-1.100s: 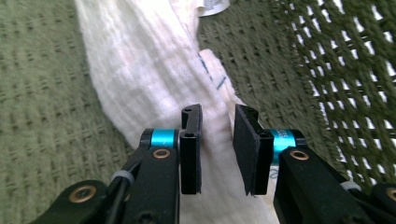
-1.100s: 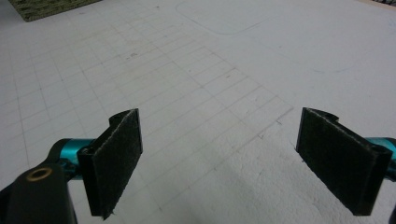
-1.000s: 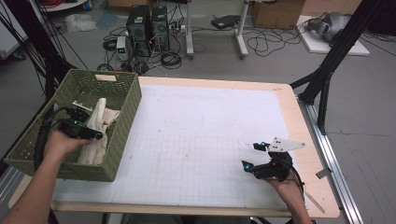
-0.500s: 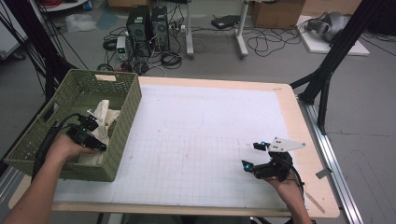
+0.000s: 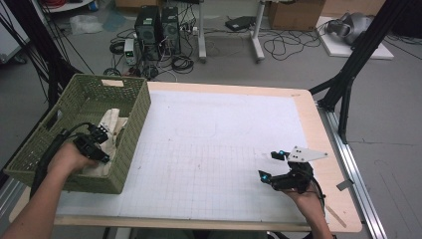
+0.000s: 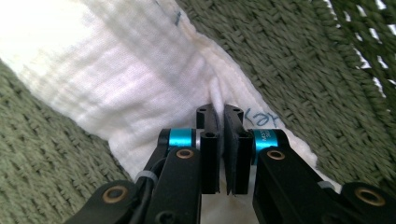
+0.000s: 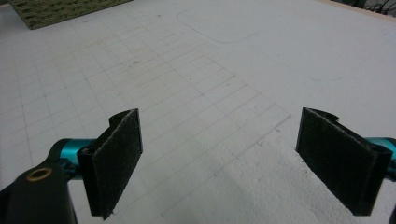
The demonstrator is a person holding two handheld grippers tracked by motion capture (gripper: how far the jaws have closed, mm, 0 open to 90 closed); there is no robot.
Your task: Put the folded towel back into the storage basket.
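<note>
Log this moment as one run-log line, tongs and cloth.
left tongs: just closed, pinching white cloth fold | cloth: inside green basket | right tongs: open, nothing between, over white mat

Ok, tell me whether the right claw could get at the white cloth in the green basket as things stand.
Probably not without a long reach: the right claw hovers open at the table's far side, and the basket's wall stands between it and the white cloth, which the left claw has just pinched.

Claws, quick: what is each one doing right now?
Left claw: has just been closing, now shut on a fold of the white cloth in the green basket.
Right claw: open, holding nothing.
</note>
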